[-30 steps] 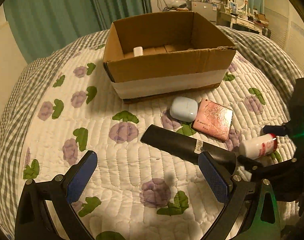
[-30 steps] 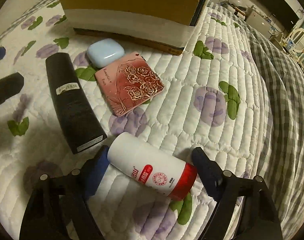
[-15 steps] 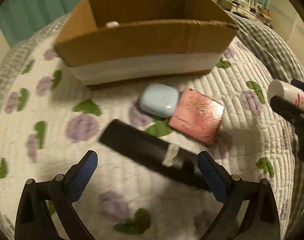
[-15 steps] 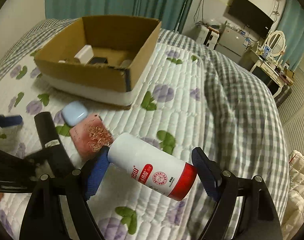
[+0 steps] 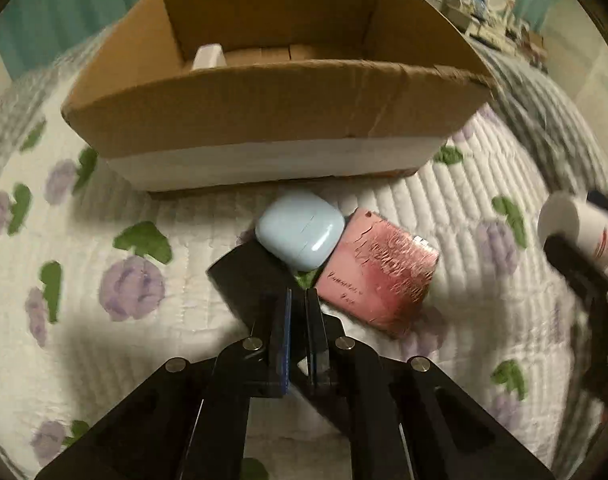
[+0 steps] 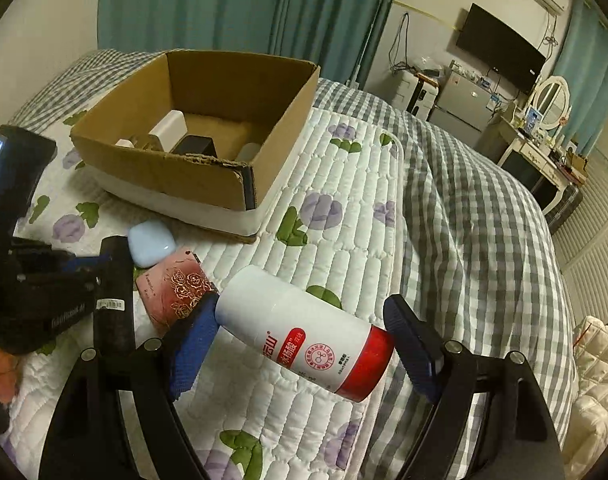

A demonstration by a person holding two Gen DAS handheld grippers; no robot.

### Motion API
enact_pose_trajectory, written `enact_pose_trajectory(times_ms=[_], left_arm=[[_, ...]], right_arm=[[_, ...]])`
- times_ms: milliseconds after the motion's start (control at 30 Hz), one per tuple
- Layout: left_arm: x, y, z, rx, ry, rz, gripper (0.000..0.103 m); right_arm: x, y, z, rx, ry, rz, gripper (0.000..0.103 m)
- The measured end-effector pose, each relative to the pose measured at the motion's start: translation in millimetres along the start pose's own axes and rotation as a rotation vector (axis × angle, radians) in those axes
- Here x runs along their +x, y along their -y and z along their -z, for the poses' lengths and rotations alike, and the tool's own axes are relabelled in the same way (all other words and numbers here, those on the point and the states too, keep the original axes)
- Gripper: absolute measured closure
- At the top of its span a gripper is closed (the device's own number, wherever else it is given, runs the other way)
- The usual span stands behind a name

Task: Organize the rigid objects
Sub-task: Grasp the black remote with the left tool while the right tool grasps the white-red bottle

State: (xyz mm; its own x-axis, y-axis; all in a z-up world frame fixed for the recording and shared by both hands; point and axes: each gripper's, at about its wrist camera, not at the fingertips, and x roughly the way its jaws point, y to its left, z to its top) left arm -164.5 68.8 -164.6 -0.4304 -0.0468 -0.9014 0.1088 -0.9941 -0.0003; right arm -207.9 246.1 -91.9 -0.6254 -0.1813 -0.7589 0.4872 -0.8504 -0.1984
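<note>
white bottle (image 6: 304, 336) pinched in right gripper (image 6: 304, 344) | left gripper (image 5: 298, 320) pressed together over black tube (image 5: 248, 280)

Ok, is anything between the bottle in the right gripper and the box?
Nothing visible. The bottle is held up in the right gripper, and the box stands open-topped ahead and to the left. The earbud case and pink case lie low on the quilt below that line.

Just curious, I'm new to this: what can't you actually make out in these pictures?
- Black tube, left wrist view: near end hidden under the left gripper.
- Cardboard box contents: mostly hidden behind its front wall.
- White bottle label, right wrist view: too small to read.
</note>
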Motion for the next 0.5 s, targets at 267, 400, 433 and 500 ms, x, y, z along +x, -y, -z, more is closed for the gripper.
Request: enact_pose_trajectory(times_ms=[267, 400, 433, 500], left_arm=[[7.5, 4.1, 26.4, -0.025, -0.046, 0.021, 0.022], [25.8, 5.4, 13.2, -0.048, -0.065, 0.028, 0.047], [27.8, 3.1, 10.3, -0.062, -0.066, 0.027, 0.051], [22.3, -0.5, 9.4, -0.077, -0.063, 0.039, 0.058]], right_arm=[[3.5, -3.0, 4.9, 0.000, -0.031, -0.004, 0.020], [0.9, -4.7, 5.5, -0.019, -0.023, 0.009, 0.020], [0.0, -4.5, 5.3, -0.022, -0.020, 0.011, 0.020], [-0.9, -3.4, 5.6, -0.022, -0.016, 0.009, 0.020]])
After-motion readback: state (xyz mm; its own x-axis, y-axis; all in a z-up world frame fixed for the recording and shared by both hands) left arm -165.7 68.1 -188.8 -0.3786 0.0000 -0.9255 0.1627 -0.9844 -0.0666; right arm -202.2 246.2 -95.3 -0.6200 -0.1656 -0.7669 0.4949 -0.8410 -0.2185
